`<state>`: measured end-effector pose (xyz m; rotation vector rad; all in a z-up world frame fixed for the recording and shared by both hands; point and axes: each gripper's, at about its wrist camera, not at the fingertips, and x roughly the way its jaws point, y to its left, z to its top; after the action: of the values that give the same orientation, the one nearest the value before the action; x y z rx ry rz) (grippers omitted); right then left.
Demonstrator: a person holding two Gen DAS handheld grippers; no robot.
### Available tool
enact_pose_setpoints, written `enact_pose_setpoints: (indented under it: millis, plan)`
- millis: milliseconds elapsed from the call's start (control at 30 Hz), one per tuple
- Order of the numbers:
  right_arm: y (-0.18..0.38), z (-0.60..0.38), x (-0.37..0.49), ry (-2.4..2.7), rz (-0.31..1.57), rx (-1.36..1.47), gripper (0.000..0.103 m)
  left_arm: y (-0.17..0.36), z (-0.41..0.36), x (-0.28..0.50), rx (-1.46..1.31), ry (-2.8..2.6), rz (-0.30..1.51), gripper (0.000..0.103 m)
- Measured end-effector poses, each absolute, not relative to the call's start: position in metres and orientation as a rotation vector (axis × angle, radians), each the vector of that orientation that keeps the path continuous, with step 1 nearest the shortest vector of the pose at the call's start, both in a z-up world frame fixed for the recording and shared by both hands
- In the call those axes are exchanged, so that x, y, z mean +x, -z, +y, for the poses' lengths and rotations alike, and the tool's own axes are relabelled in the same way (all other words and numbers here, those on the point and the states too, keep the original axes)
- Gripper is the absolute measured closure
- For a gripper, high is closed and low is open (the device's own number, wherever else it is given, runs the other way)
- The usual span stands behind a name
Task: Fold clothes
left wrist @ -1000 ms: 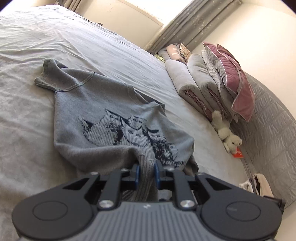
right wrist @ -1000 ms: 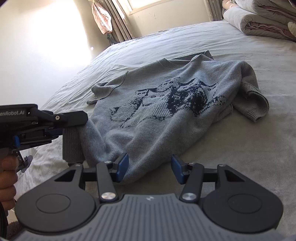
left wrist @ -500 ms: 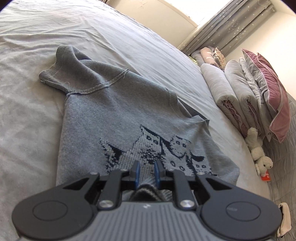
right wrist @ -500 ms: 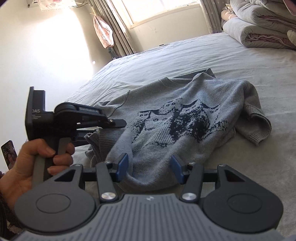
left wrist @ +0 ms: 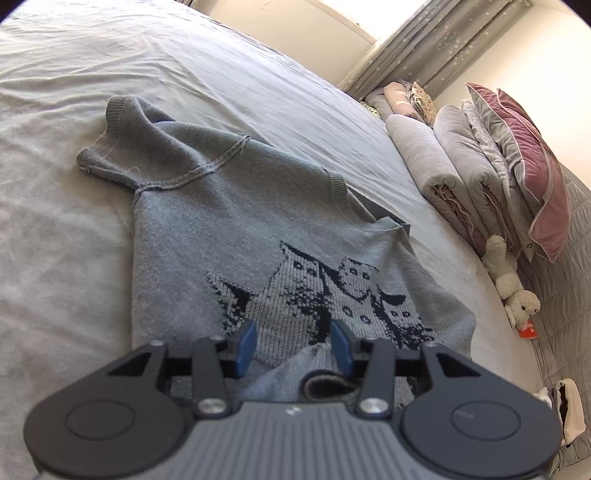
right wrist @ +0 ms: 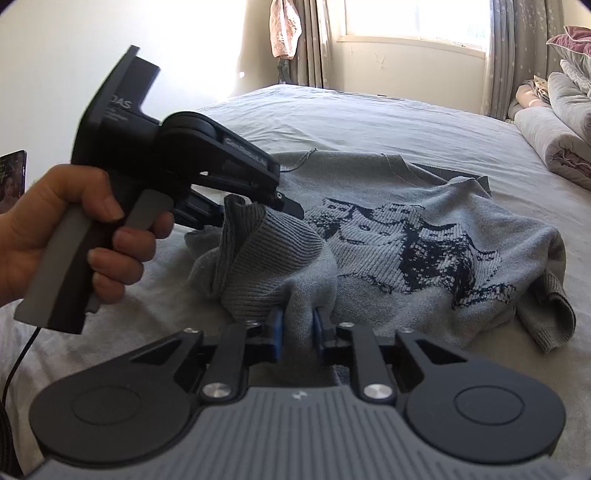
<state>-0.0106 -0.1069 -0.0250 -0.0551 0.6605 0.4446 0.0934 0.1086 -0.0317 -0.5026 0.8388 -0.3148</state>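
A grey knit sweater (left wrist: 229, 229) with a dark cat pattern lies on the bed; it also shows in the right wrist view (right wrist: 424, 229). My left gripper (left wrist: 293, 345) is open, its blue pads apart, with a ribbed cuff (left wrist: 325, 384) lying loose between and below them. In the right wrist view the left gripper (right wrist: 258, 192) hovers just above that raised cuff (right wrist: 258, 229). My right gripper (right wrist: 297, 332) is shut on a bunched fold of the sweater near its hem.
The grey bed sheet (left wrist: 74, 92) stretches all around. Rolled duvets (left wrist: 443, 177), a pink pillow (left wrist: 532, 166) and a plush toy (left wrist: 513, 288) line the headboard side. A window with curtains (right wrist: 413, 22) is at the far wall.
My left gripper has opened and let go of the cuff. My right gripper has moved in and closed on the sweater fold. Both have risen over the sweater.
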Motion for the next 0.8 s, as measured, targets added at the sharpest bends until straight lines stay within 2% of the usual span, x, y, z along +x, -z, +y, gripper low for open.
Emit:
enact_pose_setpoints:
  millis: [167,400,567,633,700,800]
  plan:
    - [0.007,-0.138,0.014,-0.413,0.683,0.111,0.095,0.018,0.121,0.074,-0.481,0.361,0.781,0.044]
    - [0.005,-0.177,0.061,-0.326,0.739,0.260,0.096,0.013,0.128,0.056,-0.422,0.389,0.745,0.044]
    - [0.020,-0.178,0.077,-0.281,0.803,0.257,0.096,0.015,0.118,0.059,-0.389,0.389,0.749,0.044]
    - [0.019,-0.177,0.071,-0.286,0.801,0.263,0.094,0.016,0.113,0.060,-0.377,0.386,0.741,0.044]
    - [0.014,-0.177,0.063,-0.296,0.781,0.276,0.087,0.017,0.110,0.062,-0.373,0.382,0.738,0.044]
    - [0.006,-0.179,0.053,-0.299,0.760,0.277,0.087,0.019,0.110,0.066,-0.408,0.368,0.735,0.044]
